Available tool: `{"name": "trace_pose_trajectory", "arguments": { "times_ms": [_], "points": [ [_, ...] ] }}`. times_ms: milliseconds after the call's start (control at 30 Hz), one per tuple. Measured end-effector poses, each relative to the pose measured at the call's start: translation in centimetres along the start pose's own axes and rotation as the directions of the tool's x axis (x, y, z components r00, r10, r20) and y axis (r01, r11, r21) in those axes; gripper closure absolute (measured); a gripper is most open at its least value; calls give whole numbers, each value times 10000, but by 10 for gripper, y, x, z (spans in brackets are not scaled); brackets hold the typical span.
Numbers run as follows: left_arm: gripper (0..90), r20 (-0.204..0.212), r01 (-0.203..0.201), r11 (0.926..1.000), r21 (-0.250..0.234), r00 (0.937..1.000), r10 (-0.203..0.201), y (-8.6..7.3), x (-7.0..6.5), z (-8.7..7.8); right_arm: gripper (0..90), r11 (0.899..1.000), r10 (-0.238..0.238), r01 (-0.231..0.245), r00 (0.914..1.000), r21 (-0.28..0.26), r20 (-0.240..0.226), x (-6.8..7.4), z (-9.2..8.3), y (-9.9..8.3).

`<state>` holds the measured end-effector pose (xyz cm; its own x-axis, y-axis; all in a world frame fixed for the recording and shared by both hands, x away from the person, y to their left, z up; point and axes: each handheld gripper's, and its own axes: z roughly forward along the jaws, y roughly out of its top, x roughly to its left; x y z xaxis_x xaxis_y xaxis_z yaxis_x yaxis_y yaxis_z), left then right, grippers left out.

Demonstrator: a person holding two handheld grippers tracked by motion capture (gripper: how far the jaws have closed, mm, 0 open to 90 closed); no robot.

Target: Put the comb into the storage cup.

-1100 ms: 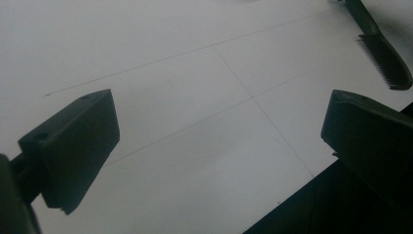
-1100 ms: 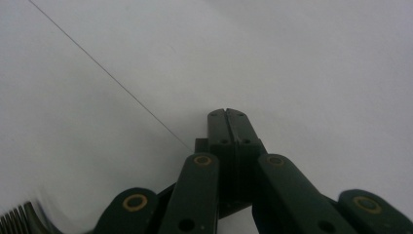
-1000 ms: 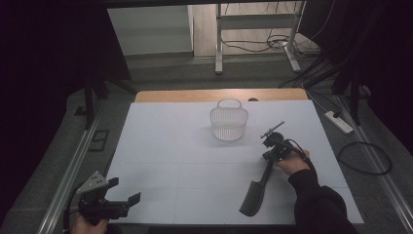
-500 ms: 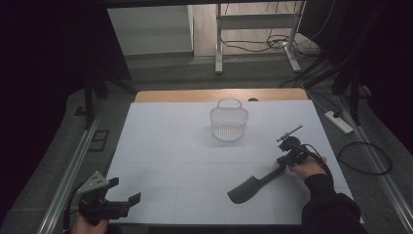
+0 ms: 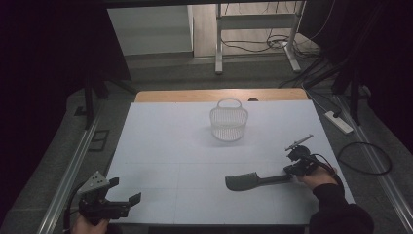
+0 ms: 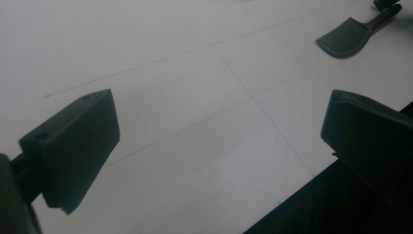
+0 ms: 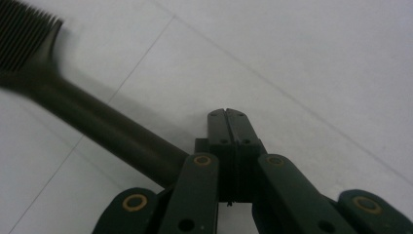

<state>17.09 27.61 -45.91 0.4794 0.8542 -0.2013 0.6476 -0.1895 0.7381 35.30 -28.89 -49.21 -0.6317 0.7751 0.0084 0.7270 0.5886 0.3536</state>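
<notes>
Long black plastic slotted spatula point(image 5: 253, 181) flat on white table point(image 5: 165, 141), handle beside clenched right gripper point(image 5: 295, 171), not between jaws. White wire basket point(image 5: 229, 121) empty. Left gripper point(image 5: 124, 200) released.

The left gripper point(image 5: 122, 200) sits low at the near left corner, jaws spread wide, a hand point(image 5: 87, 225) beneath it. The right gripper point(image 5: 295, 169) points leftward at the near right, jaws pressed together, sleeved forearm point(image 5: 336, 214) behind.
</notes>
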Motion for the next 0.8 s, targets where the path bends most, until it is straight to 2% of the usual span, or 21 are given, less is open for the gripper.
{"name": "trace_pose_trajectory", "arguments": {
  "times_ms": [433, 800],
  "points": [
    [13, -25, -56, 10000, 49, 10000, 56, 0, 0, 0, 894, 9996, -283, 285, 9995, 93, -168, 18, -10, -26],
    [14, -14, -55, 10000, 52, 10000, 55, 0, 0, 0, 894, 9965, -768, 780, 9962, 287, -418, 35, -13, -33]
  ]
}}
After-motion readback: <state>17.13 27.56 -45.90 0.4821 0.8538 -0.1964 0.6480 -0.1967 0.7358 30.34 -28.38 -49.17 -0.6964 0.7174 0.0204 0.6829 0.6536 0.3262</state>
